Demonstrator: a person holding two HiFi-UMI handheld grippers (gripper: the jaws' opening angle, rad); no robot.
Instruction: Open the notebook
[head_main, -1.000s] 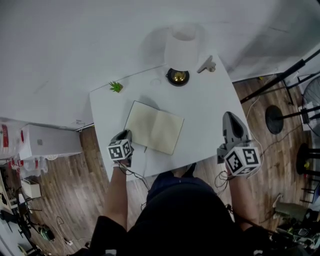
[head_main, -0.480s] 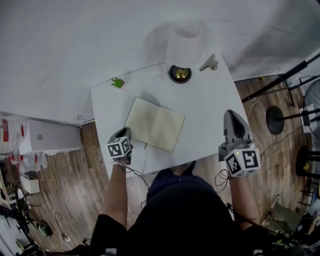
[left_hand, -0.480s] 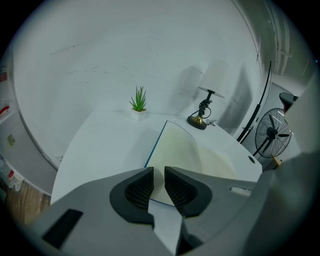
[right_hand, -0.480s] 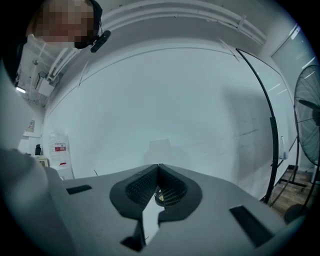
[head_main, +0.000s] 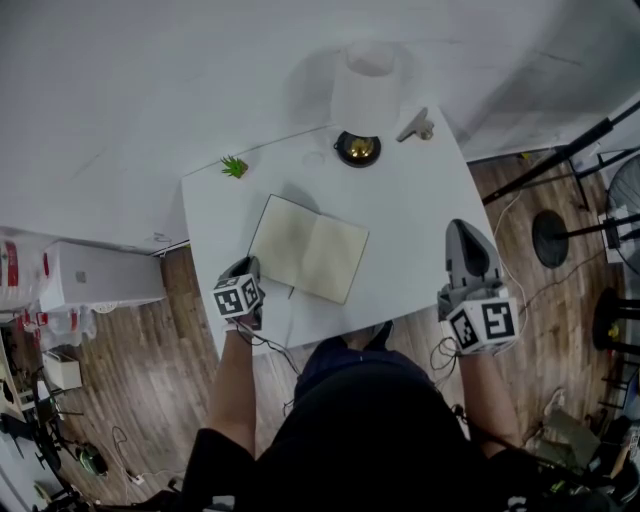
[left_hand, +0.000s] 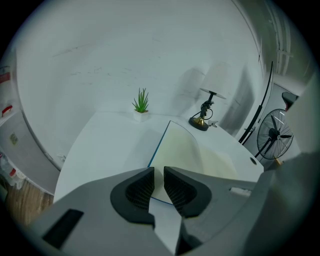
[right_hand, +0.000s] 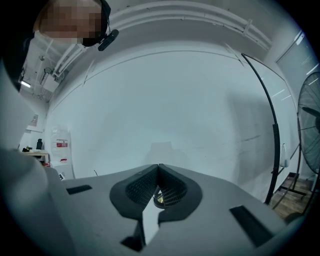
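Now, notebook (head_main: 308, 248): lies open, cream pages up, mid-counter (head_main: 420, 200), between the two grippers.
Left gripper (left_hand: 157, 182): tilted down at the notebook's near left corner.
Left fingers (left_hand: 140, 186): narrowly apart, having just been closing; nothing pinched between them.
Right gripper (head_main: 462, 232): over the counter's right edge, well apart from the notebook.
Right fingers (right_hand: 142, 186): pressed together, empty.
Lamp (head_main: 357, 150), plant (head_main: 233, 167): along the counter's far edge.
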